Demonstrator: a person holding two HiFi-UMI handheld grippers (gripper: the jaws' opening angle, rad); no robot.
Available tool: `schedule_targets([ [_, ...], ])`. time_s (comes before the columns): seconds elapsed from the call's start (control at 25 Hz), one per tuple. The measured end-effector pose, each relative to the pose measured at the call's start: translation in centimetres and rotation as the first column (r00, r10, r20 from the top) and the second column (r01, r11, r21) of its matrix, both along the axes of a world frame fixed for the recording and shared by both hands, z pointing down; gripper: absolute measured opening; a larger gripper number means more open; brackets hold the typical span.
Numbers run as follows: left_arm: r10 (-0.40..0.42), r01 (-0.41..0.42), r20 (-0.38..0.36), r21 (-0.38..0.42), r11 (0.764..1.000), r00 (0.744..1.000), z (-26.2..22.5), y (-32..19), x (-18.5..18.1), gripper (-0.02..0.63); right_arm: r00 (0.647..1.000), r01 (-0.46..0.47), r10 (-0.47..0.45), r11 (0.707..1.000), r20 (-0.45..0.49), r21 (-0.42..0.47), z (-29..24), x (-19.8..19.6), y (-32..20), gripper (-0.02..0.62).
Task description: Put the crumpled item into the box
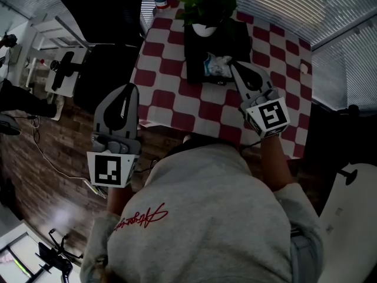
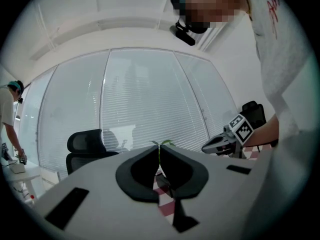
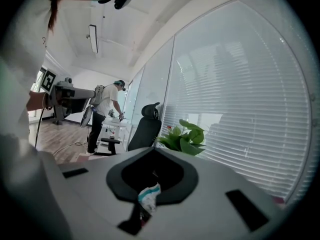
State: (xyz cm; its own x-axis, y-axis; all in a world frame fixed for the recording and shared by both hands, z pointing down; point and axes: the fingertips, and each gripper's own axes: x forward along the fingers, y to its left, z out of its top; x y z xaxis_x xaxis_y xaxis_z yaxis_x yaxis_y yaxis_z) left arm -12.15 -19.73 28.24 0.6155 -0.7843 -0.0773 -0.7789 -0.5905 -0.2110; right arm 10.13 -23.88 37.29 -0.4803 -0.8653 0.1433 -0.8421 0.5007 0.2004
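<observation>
Right gripper at the box, left one idle

The left gripper [image 1: 129, 89], jaws drawn to a thin slit with nothing between them, hangs off the checkered table's [image 1: 162, 96] near edge. On the black box [image 1: 197, 69], before the potted plant [image 1: 207, 3], the crumpled item [image 1: 217, 65] meets the right gripper [image 1: 234, 69], whose closed jaws seemingly pinch it.

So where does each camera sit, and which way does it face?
Head view: on the person's head, steeply down on the table, box, left gripper and right gripper; the sweatshirt shows.
Left gripper view: on that gripper, along its shut jaws toward blinds; right gripper and sweatshirt show.
Right gripper view: on that gripper, along jaws shut on the item; left gripper shows.
Shared: both gripper views see the plant.
</observation>
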Motion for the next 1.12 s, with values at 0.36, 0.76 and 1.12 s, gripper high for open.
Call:
schedule_targets([
  [0.36,0.006,-0.006,0.013,0.005,1.000,1.000,-0.3,0.1,0.1,0.023,0.999,0.012,-0.014,0.999,0.049,0.045,-1.9,-0.1,1.1,0.011],
  [0.76,0.009,-0.009,0.004,-0.010,1.000,1.000,0.0,0.2,0.2,0.022,0.996,0.013,-0.021,0.996,0.081,0.091,-3.9,-0.5,2.1,0.011],
  [1.12,0.009,-0.010,0.014,0.007,1.000,1.000,-0.1,0.2,-0.1,0.023,0.994,0.009,-0.024,0.991,0.109,0.130,-5.6,-0.6,2.7,0.011],
])
